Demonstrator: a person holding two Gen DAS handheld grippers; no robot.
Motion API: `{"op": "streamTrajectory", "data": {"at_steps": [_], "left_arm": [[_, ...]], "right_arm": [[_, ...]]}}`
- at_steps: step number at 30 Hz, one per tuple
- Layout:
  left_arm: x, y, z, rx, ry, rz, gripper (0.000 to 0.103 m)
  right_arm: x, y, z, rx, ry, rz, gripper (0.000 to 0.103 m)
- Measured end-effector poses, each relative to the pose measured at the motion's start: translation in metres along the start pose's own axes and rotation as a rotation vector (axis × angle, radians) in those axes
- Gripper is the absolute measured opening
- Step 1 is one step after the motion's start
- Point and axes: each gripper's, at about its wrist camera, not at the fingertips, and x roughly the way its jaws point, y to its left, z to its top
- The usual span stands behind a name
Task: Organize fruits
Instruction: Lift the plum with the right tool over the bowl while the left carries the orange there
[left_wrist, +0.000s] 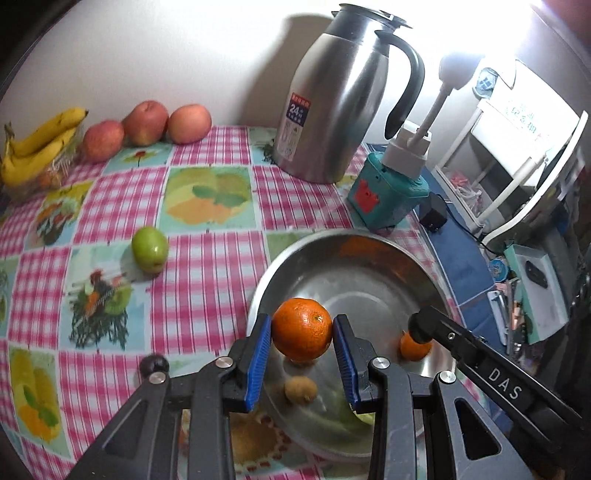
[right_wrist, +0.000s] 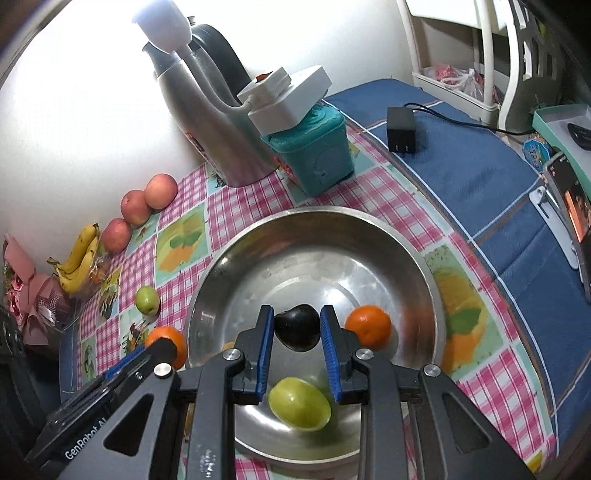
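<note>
A: While it hangs over the steel bowl, what does the left gripper grasp?
B: An orange, pinched between its blue pads.
A: And the right gripper?
B: Clenched on a dark plum, above a green fruit and another orange lying in the bowl. A green apple sits out on the checked tablecloth

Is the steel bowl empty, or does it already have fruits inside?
Not empty. The steel bowl holds a green fruit and an orange on its bottom.
</note>
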Motion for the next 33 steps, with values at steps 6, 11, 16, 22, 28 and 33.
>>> {"op": "streamTrajectory", "data": {"at_steps": [6,11,16,22,28,33], "left_arm": [[0.011,-0.003,0.000,0.037,-0.033,0.006,0.037],[0.021,-0.006,0.000,0.061,-0.045,0.014,0.037],[0.029,-0.006,0.000,0.068,-0.041,0.030,0.037],[0.036,-0.008,-0.001,0.091,-0.048,0.047,0.037],[0.042,-0.006,-0.003,0.087,-0.033,0.047,0.037],[0.045,-0.004,-0.003,0.082,-0.024,0.047,0.037]], "right_arm": [[0.007,0.001,0.003,-0.024,-0.051,-0.019,0.027],[0.014,0.001,0.003,-0.050,-0.078,-0.042,0.027],[0.021,0.002,0.003,-0.072,-0.101,-0.052,0.027],[0.027,0.007,0.002,-0.117,-0.123,-0.090,0.027],[0.034,0.012,-0.001,-0.158,-0.114,-0.127,0.027],[0.040,0.012,-0.004,-0.167,-0.088,-0.132,0.027]]}}
